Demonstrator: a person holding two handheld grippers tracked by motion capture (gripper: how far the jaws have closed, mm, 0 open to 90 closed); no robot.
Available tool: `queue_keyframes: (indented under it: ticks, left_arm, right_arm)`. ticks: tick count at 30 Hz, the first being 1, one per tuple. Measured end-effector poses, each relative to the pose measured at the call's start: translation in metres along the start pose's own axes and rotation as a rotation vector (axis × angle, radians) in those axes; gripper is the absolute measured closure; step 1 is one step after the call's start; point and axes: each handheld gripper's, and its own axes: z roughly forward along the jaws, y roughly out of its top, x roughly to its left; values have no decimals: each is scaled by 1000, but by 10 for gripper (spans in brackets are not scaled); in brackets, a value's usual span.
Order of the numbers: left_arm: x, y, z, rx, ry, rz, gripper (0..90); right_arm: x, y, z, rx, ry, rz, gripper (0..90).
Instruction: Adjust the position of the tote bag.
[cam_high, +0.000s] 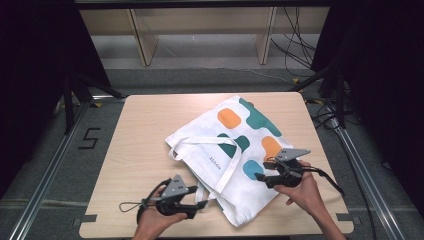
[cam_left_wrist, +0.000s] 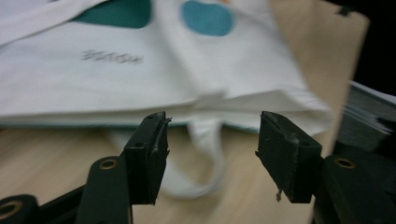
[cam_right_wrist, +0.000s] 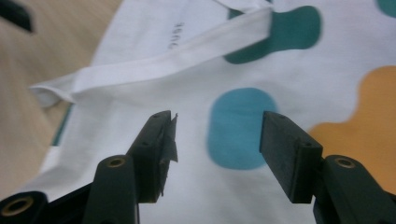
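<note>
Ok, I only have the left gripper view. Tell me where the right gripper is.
Observer: The right gripper hangs over the tote bag, near its right edge.
Operator: Give me its state.
Observer: Open; its fingers straddle a blue patch, holding nothing.
Operator: Say where the long strap runs.
Observer: The strap lies across the bag top, looping past its left edge.

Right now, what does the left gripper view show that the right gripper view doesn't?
Left gripper view alone: the tote bag's near edge seen side-on, a handle loop drooping onto the bare table, and the table's far edge. Right gripper view alone: an orange patch and a flat white strap across the bag's face. Both: the white bag, its grey lettering, teal patches, wood, and an open claw holding nothing.
</note>
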Motion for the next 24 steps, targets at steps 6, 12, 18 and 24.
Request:
queue_keyframes:
  ticks: [6,12,18,24]
  left_arm:
    - [44,-16,-12,32,114,-106,348]
    - [67,-25,-14,73,187,-144,303]
    - [75,-27,-15,100,201,-141,296]
    - [80,-29,-16,120,209,-133,282]
  right_arm:
    - [39,-5,10,10,70,-32,430]
    - [70,-10,22,22,111,-59,422]
    - [90,-15,42,76,133,-69,402]
    - [92,-22,58,131,80,-107,508]
